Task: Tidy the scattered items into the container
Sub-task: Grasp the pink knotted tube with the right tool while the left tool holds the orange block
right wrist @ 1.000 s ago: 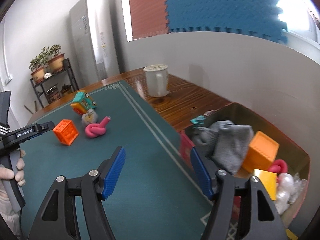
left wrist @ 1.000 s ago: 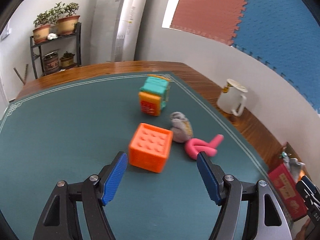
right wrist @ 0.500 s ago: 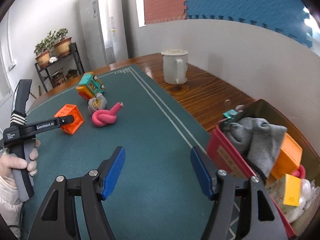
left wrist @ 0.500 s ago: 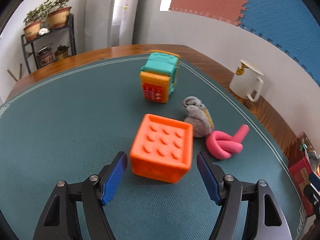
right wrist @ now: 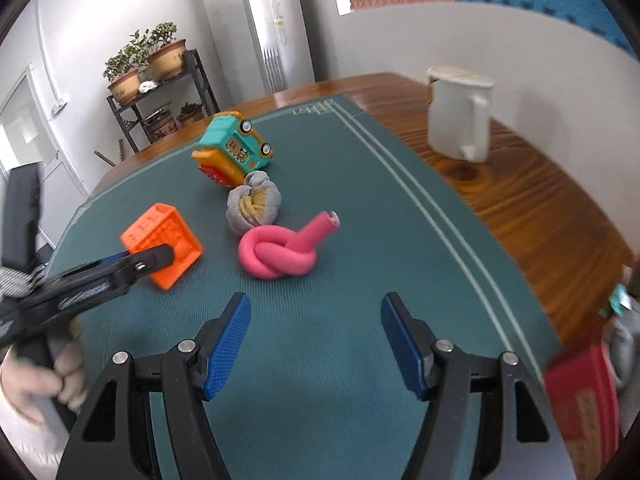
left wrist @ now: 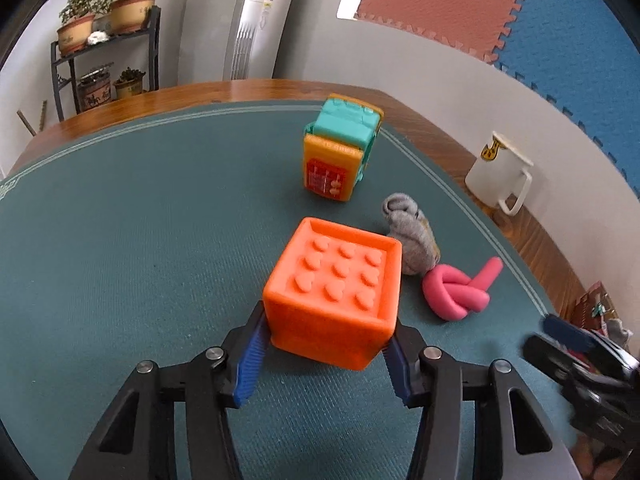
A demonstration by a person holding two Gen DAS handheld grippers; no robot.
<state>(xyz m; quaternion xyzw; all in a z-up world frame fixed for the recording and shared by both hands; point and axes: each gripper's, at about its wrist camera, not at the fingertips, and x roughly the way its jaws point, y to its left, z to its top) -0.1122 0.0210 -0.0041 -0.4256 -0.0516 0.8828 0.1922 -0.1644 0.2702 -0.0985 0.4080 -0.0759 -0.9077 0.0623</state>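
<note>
My left gripper [left wrist: 326, 354] reaches low and forward over the dark green table mat [left wrist: 120, 240], its blue ribbed pads pressed against both sides of the orange studded plastic cube [left wrist: 334, 294], which fills the lower centre of the left wrist view. In the right wrist view the same cube [right wrist: 162, 246] sits at the middle left, tilted, with the black finger of that left gripper [right wrist: 150, 260] across it and my gloved left hand [right wrist: 48, 384] gripping the handle at the lower left edge. My right gripper [right wrist: 316, 338] hovers above the mat with its jaws spread wide and nothing between them. Just ahead of it lies the pink knotted foam tube [right wrist: 282, 250], touching the grey rolled sock [right wrist: 254, 204]; beyond that stands the teal and orange toy bus [right wrist: 232, 150]. The red cardboard box [right wrist: 580, 396] shows at the lower right edge, blurred. A white enamel mug [right wrist: 460, 114] stands on the wood at the upper right.
</note>
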